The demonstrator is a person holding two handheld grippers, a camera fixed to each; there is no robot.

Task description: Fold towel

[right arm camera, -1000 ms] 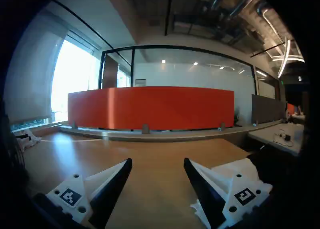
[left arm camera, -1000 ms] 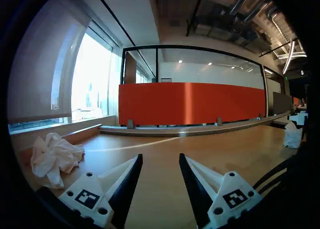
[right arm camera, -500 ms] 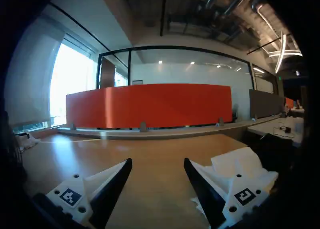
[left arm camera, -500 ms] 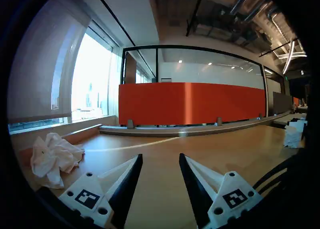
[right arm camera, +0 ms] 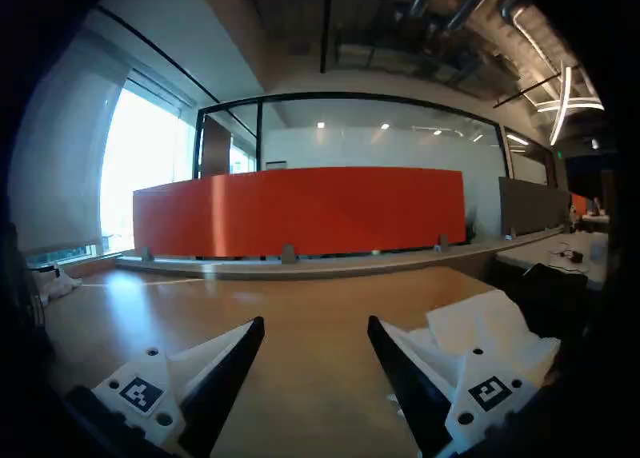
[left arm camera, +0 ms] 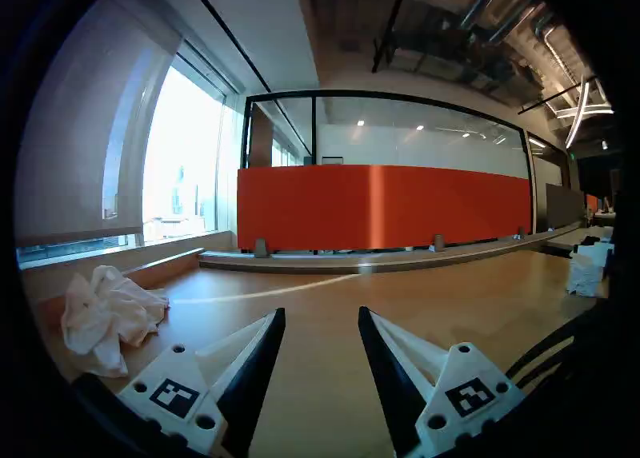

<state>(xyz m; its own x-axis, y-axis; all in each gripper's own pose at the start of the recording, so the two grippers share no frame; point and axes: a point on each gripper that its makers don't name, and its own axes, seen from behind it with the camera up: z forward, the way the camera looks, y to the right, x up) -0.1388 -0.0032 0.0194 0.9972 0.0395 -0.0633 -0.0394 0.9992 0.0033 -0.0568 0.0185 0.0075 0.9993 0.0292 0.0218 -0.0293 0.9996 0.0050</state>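
A crumpled white towel (left arm camera: 108,318) lies on the wooden table (left arm camera: 336,290) at the left, beside and just beyond my left gripper's left finger. My left gripper (left arm camera: 320,310) hovers low over the table, open, with nothing between its fingers. A flat folded white towel (right arm camera: 480,326) rests on the table at the right, partly hidden behind the right finger of my right gripper (right arm camera: 315,320). That gripper is also open and empty, low over bare wood. A small white pile (left arm camera: 588,270) shows far off at the right edge of the left gripper view.
An orange divider panel (left arm camera: 384,206) runs along the table's far edge, with glass walls behind it. Bright windows and a ledge (left arm camera: 112,254) line the left side. A neighbouring desk (right arm camera: 560,262) with cables stands at the right. A white bundle (right arm camera: 52,282) sits far left.
The right gripper view has shifted a little, and more of the folded towel now shows beside its right finger. The left gripper view is nearly unchanged. Both grippers stayed open.
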